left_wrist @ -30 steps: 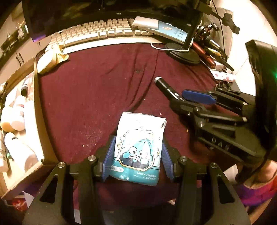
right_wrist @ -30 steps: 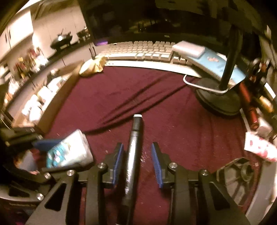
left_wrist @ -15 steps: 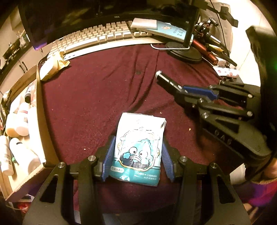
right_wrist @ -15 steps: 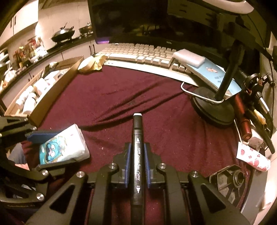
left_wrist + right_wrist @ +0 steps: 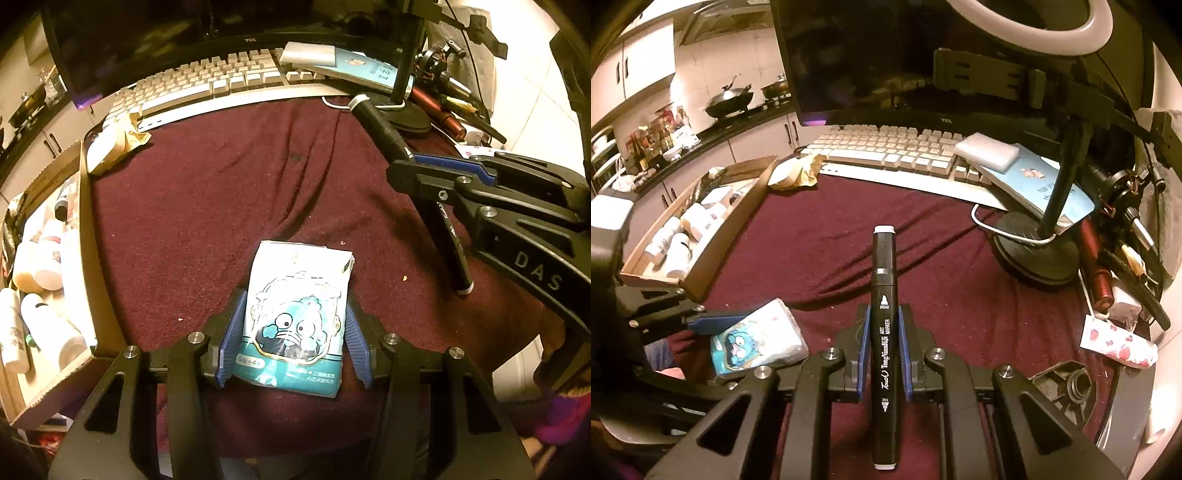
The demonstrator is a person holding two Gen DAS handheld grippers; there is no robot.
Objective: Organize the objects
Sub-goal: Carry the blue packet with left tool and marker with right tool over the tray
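My left gripper point(image 5: 293, 325) is shut on a white and teal tissue pack point(image 5: 295, 317) with a cartoon face, held above the maroon cloth point(image 5: 229, 206). The pack also shows in the right wrist view point(image 5: 757, 341) at lower left. My right gripper point(image 5: 882, 325) is shut on a black art marker point(image 5: 883, 325) that points forward and is lifted off the cloth. In the left wrist view the marker point(image 5: 384, 129) sticks out of the right gripper point(image 5: 436, 166) at the right.
A cardboard box point(image 5: 86, 258) with several white bottles lies along the left edge. A keyboard point(image 5: 221, 81) and monitor stand at the back. A lamp base point(image 5: 1034, 254), pens and a heart-patterned packet point(image 5: 1115, 341) crowd the right side. A wrapped snack point(image 5: 110, 142) lies at back left.
My right gripper closed on the marker and lifted it up off the cloth. My left gripper rose a little with the tissue pack still in it.
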